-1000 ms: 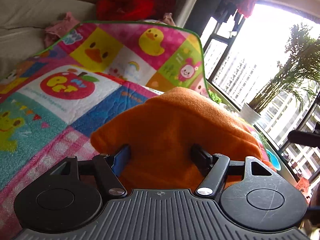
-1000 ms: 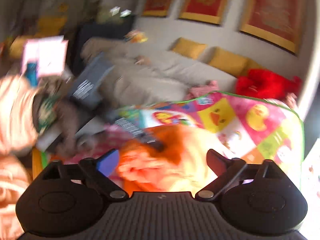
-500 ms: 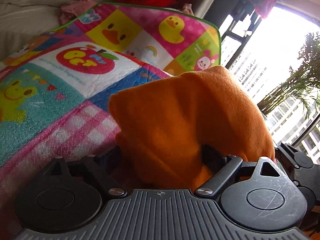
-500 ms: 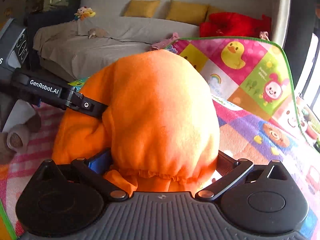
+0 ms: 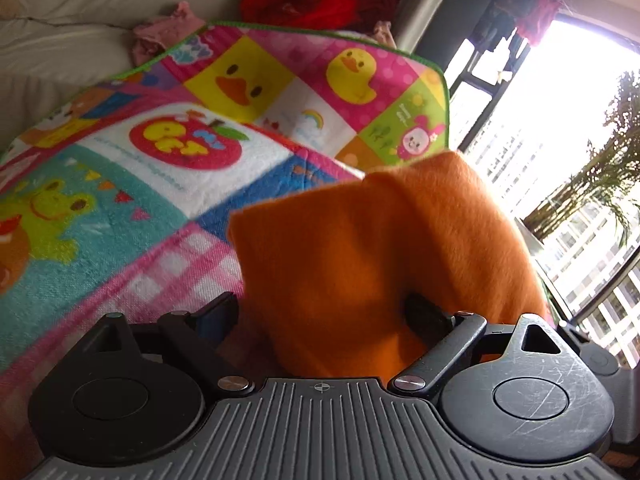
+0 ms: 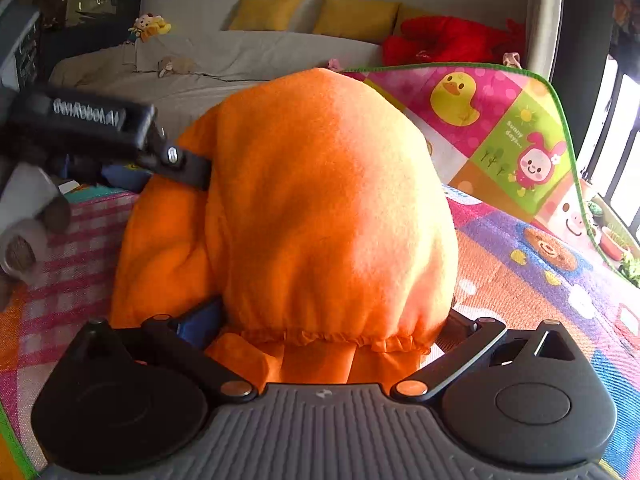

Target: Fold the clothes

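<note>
An orange fleece garment [image 5: 360, 264] is bunched and lifted over the colourful play mat [image 5: 120, 184]. My left gripper [image 5: 324, 312] has its jaws wide apart with the garment draped between them; the fingertips are hidden by cloth. In the right wrist view the garment [image 6: 328, 208] bulges over my right gripper [image 6: 320, 320], whose jaws also stand wide with the gathered hem lying between them. The left gripper's finger [image 6: 176, 160] enters from the left and disappears into the garment's side.
A grey sofa [image 6: 240, 60] with yellow cushions [image 6: 352, 14] and a red plush item [image 6: 444, 44] stands behind the mat. Pink clothes [image 5: 160, 36] lie at the mat's far edge. A window with a potted plant [image 5: 592, 184] is at the right.
The right gripper swung in and came up under the orange garment, which now fills its view. The left gripper shifted slightly; the garment stays draped across both.
</note>
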`<action>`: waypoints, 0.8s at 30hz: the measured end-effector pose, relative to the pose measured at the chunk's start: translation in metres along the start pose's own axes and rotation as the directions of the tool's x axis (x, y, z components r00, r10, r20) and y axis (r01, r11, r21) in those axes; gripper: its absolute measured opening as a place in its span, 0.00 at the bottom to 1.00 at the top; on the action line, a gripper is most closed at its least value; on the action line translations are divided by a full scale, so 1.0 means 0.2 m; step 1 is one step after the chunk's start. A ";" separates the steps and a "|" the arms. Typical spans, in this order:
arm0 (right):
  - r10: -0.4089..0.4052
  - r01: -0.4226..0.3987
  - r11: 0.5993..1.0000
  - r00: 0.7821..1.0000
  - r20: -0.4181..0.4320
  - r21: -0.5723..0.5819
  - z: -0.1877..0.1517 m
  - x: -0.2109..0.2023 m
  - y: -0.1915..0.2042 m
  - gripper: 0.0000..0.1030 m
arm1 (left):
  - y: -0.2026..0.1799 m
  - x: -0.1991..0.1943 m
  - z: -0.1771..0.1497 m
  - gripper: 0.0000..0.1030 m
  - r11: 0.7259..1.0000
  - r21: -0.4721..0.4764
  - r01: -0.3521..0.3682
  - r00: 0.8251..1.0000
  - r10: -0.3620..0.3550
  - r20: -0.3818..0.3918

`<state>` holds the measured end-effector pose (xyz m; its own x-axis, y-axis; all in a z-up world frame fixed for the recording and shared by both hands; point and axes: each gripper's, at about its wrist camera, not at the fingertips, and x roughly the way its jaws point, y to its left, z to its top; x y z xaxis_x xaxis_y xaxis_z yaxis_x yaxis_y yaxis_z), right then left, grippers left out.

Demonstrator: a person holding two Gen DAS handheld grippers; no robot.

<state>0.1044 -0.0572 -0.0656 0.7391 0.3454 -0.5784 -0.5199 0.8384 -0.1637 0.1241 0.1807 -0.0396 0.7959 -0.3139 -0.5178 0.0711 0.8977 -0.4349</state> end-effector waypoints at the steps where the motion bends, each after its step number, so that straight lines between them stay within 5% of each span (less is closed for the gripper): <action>1: -0.017 0.017 1.000 1.000 0.010 -0.011 -0.01 0.00 0.03 1.00 | -0.01 -0.07 0.03 0.91 1.000 0.004 0.000 0.999 -0.001 0.046; 5: -0.018 0.018 1.000 1.000 0.009 -0.015 0.01 0.00 0.06 1.00 | -0.12 -0.28 0.11 0.92 0.996 0.049 0.078 0.980 -0.085 0.178; 8: -0.001 0.001 1.000 1.000 0.014 -0.012 0.01 -0.01 0.06 1.00 | -0.22 -0.24 0.12 0.93 0.983 0.083 0.167 0.974 -0.177 0.141; 13: 0.079 -0.080 0.997 0.996 0.038 0.004 0.00 -0.09 -0.04 1.00 | -0.24 0.06 0.01 0.92 0.992 0.063 0.107 0.994 -0.105 -0.022; 21: 0.179 -0.192 0.981 0.959 0.219 0.040 0.08 -0.35 -0.29 1.00 | -0.20 0.08 -0.03 0.93 0.990 0.093 0.110 0.994 -0.107 -0.032; 24: 0.104 -0.131 0.987 0.962 0.252 0.093 0.20 -0.29 -0.36 1.00 | -0.20 0.09 -0.03 0.93 0.989 0.097 0.108 0.994 -0.105 -0.033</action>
<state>0.1173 -0.1211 0.0118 0.7648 0.5257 -0.3725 -0.5701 0.8215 -0.0110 0.1319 0.1374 -0.0360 0.7638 -0.4164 -0.4932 0.2143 0.8843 -0.4148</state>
